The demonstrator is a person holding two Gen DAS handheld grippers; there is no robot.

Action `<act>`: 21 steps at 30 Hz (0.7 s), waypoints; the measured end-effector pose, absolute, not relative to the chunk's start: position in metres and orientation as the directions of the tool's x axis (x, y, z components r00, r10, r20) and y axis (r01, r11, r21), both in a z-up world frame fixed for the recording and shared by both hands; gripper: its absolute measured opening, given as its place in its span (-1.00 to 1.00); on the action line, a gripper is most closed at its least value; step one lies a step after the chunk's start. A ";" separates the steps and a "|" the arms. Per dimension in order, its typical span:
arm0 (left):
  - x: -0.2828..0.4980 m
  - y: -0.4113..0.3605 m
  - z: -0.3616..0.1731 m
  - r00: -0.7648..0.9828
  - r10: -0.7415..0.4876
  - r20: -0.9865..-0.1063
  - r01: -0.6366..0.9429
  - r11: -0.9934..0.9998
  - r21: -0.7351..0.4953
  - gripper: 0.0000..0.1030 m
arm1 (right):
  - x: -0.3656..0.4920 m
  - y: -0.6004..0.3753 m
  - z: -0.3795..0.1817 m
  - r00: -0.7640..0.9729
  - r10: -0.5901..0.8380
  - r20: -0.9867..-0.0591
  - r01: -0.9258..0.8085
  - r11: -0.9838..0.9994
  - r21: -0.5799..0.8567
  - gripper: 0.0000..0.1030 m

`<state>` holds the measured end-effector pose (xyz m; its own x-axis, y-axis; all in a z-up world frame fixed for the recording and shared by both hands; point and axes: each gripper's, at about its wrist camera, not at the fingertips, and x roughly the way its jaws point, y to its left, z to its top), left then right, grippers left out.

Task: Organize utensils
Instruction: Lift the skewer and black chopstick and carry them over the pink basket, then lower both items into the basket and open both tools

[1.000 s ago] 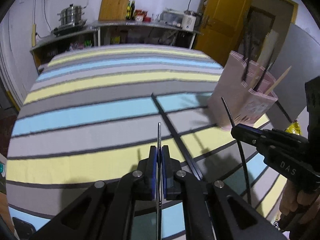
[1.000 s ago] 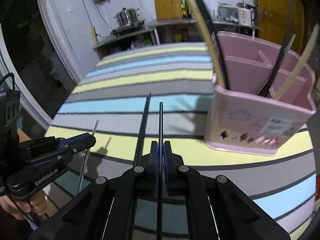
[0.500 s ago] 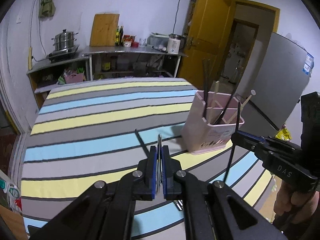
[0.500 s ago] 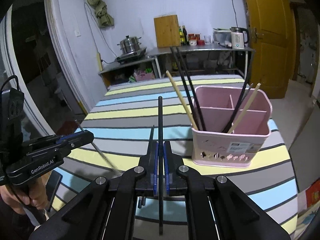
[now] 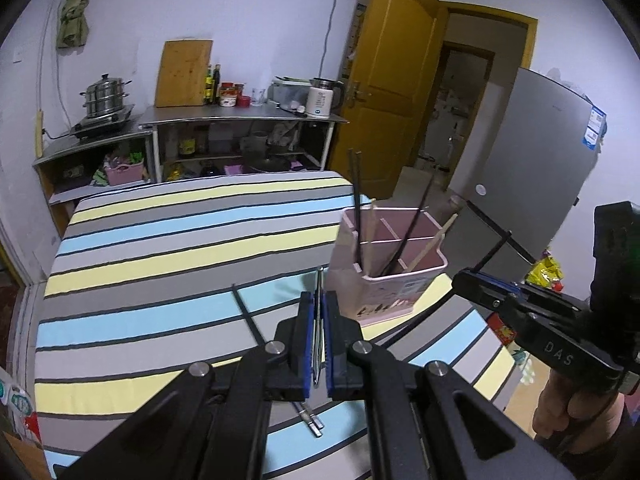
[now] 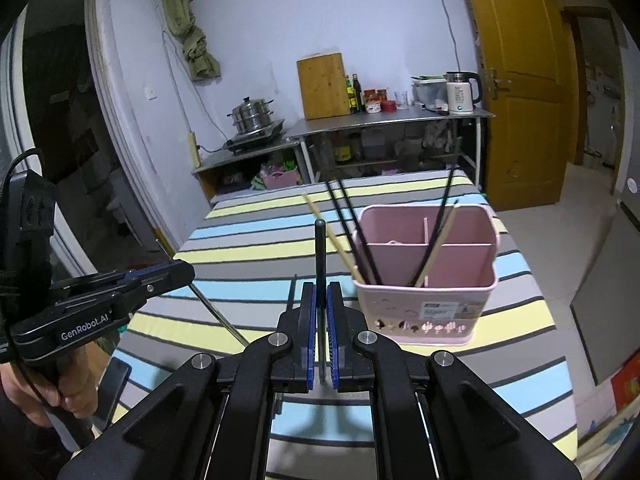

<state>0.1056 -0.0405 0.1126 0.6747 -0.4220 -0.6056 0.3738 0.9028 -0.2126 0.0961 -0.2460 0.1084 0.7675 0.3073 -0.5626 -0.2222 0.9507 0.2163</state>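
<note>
My left gripper [image 5: 319, 298] is shut on a thin silver chopstick [image 5: 319, 280], held well above the striped table [image 5: 160, 256]. My right gripper [image 6: 320, 288] is shut on a black chopstick [image 6: 320, 240] that points up and forward. Each gripper also shows in the other's view: the right gripper [image 5: 464, 278] off to the right, the left gripper [image 6: 184, 272] off to the left with the silver chopstick [image 6: 220, 316] slanting down. The pink divided holder [image 6: 428, 284] stands ahead of both, with several black and wooden chopsticks leaning in it. A black chopstick [image 5: 246, 312] lies on the table.
A dark phone [image 6: 114, 380] lies at the table's near left edge. Behind the table stand metal shelves [image 5: 240, 120] with a steamer pot, bottles and a kettle. A yellow door [image 5: 388, 80] and a grey fridge [image 5: 532, 168] are to the right.
Both grippers have risen with their chopsticks still gripped, so the table has dropped away. The holder, close and seen from the side before, is now seen from above.
</note>
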 end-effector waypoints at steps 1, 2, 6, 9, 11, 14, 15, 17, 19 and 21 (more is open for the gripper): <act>0.107 -0.044 0.115 0.671 -0.431 -0.603 0.382 0.898 -0.217 -0.90 | 0.092 -0.248 0.110 0.771 0.305 -0.559 -0.219 0.951 0.218 -0.90; 0.107 -0.048 0.117 0.668 -0.439 -0.601 0.390 0.894 -0.221 -0.90 | 0.093 -0.251 0.112 0.774 0.303 -0.556 -0.215 0.952 0.220 -0.90; 0.111 -0.067 0.131 0.655 -0.484 -0.580 0.437 0.869 -0.232 -0.90 | 0.095 -0.262 0.122 0.788 0.293 -0.541 -0.200 0.953 0.226 -0.90; 0.116 -0.080 0.142 0.649 -0.508 -0.566 0.466 0.854 -0.232 -0.90 | 0.097 -0.272 0.131 0.804 0.284 -0.523 -0.191 0.956 0.224 -0.90; 0.122 -0.088 0.150 0.648 -0.523 -0.554 0.481 0.845 -0.235 -0.90 | 0.098 -0.278 0.139 0.816 0.276 -0.507 -0.185 0.957 0.222 -0.90; 0.133 -0.095 0.162 0.652 -0.537 -0.535 0.491 0.837 -0.242 -0.90 | 0.102 -0.288 0.153 0.837 0.261 -0.481 -0.174 0.960 0.218 -0.90; 0.137 -0.097 0.166 0.655 -0.543 -0.526 0.494 0.834 -0.245 -0.90 | 0.104 -0.291 0.159 0.846 0.256 -0.468 -0.170 0.961 0.218 -0.90; 0.143 -0.101 0.175 0.664 -0.546 -0.511 0.498 0.833 -0.243 -0.90 | 0.106 -0.295 0.169 0.860 0.250 -0.445 -0.168 0.962 0.216 -0.90; 0.153 -0.105 0.181 0.672 -0.547 -0.499 0.500 0.833 -0.239 -0.90 | 0.109 -0.298 0.180 0.874 0.244 -0.420 -0.167 0.963 0.212 -0.90; 0.162 -0.108 0.185 0.679 -0.546 -0.491 0.498 0.834 -0.239 -0.90 | 0.114 -0.300 0.190 0.887 0.236 -0.398 -0.165 0.965 0.205 -0.90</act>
<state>0.1617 -0.1080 0.1849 0.6786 -0.5463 -0.4910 0.4979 0.8336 -0.2392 0.1141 -0.2998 0.1896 0.8866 0.2359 -0.3979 -0.1647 0.9648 0.2051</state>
